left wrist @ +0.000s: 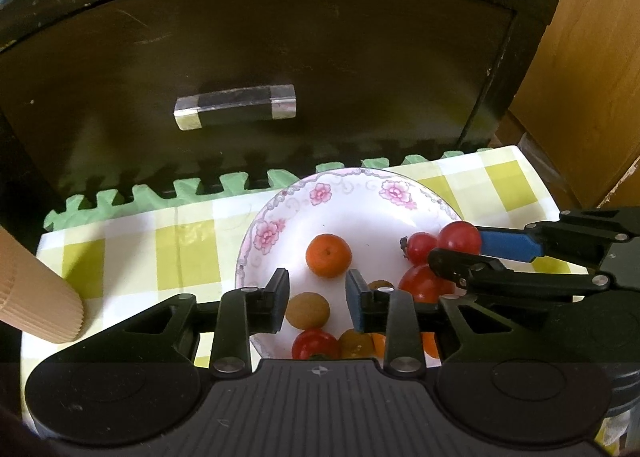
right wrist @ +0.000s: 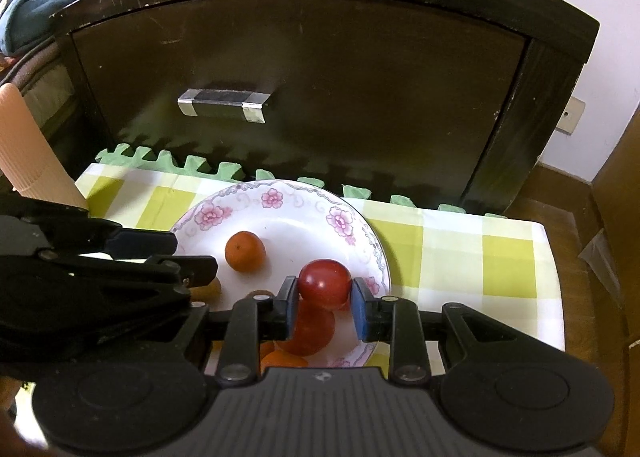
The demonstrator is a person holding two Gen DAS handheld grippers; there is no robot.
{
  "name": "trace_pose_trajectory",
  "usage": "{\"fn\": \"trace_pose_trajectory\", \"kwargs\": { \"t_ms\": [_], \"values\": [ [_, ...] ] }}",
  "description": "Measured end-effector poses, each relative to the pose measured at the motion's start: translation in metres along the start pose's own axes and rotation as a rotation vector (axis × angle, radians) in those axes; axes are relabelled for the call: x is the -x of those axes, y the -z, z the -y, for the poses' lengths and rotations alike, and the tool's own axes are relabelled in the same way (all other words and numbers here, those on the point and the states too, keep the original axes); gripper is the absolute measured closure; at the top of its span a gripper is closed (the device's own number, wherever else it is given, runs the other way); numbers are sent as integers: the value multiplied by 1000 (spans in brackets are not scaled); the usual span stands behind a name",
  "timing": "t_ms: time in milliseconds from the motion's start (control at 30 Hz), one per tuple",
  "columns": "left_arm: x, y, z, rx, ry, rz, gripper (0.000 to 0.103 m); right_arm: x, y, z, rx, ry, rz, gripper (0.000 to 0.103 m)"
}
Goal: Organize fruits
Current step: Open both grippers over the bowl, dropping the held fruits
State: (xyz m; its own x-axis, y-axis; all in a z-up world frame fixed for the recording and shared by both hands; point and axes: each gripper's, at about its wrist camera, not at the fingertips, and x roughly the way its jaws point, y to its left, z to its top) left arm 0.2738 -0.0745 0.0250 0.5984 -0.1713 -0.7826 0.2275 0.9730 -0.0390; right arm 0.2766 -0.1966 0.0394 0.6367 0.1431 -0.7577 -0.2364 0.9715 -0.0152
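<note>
A white plate with a pink flower rim (left wrist: 320,193) (right wrist: 276,197) lies on a yellow-checked cloth and holds several small fruits. My right gripper (right wrist: 324,297) (left wrist: 464,249) is shut on a red tomato (right wrist: 324,283) (left wrist: 460,237) over the plate's right side, just above another red tomato (right wrist: 314,331) (left wrist: 422,283). My left gripper (left wrist: 318,297) (right wrist: 194,255) is open over the plate's near left part, with nothing between its fingers. Beyond it sits a small orange (left wrist: 328,255) (right wrist: 245,251). A brown fruit (left wrist: 308,310) lies below the fingers. More tomatoes (left wrist: 314,343) lie partly hidden under the gripper body.
A dark cabinet (left wrist: 280,57) with a taped handle (left wrist: 236,107) stands right behind the cloth. A green foam mat edge (left wrist: 160,193) shows under the cloth (right wrist: 460,257). A beige ribbed cup (left wrist: 36,297) (right wrist: 28,153) stands at the left. Wooden furniture (left wrist: 592,57) is to the right.
</note>
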Motion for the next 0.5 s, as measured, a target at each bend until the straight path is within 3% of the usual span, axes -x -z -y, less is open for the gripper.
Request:
{"fn": "trace_pose_trajectory", "kwargs": {
  "t_ms": [500],
  "values": [
    [14,1,-7,15,-19,30,54,14,-2,-4,-19,-17,21,70]
  ]
}}
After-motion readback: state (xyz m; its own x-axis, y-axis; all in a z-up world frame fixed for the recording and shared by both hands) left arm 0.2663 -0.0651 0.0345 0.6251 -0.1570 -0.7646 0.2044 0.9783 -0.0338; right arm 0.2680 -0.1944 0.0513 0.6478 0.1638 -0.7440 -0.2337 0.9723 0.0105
